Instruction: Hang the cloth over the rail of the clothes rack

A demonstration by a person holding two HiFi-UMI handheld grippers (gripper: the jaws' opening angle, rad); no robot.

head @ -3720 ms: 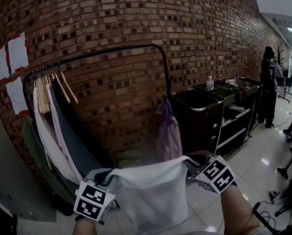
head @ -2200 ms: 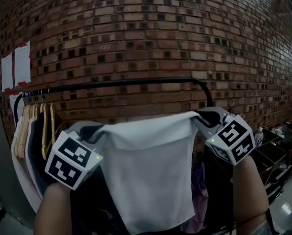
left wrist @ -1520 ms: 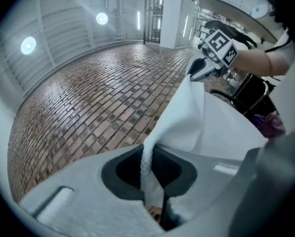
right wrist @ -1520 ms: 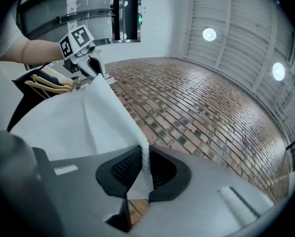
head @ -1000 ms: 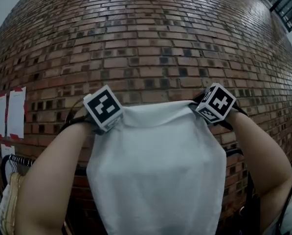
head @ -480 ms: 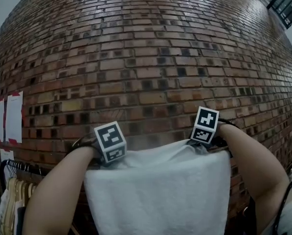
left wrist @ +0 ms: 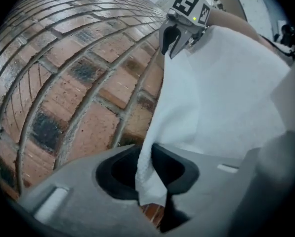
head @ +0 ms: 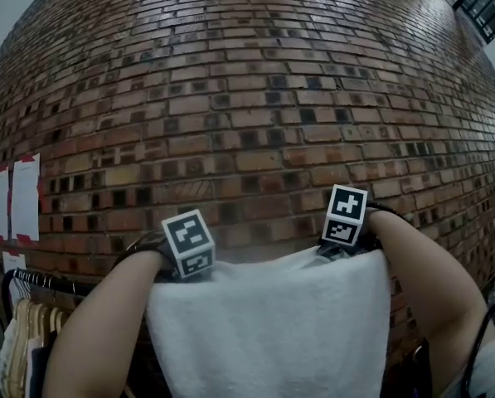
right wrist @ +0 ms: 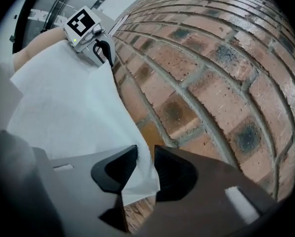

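**A:** Which step?

**B:** The release, I judge. The cloth [head: 272, 330] hangs spread flat, right of the visible stretch of rail [head: 48, 282], with its top edge slightly above that rail's line. Whether it lies over the rail I can't tell, because cloth and arms hide that part.

**A:** Jaws?

**B:** Left gripper [left wrist: 149, 169]: jaws opening, the gap narrow, with the cloth's top corner standing in it. Right gripper [right wrist: 146, 169]: jaws opening wider, and the other corner sits loose between pads that no longer press it.

**A:** Next move?

**B:** Probably let both corners go fully, then draw the grippers back without dragging the top edge off the rail.

**A:** Room?

**B:** The brick wall [head: 247, 98] stands close beyond the rail, so there is little room forward. Free space lies on the person's side of the rail and above it. Hangers [head: 23, 330] crowd the rail's left end, apart from the cloth's left edge.
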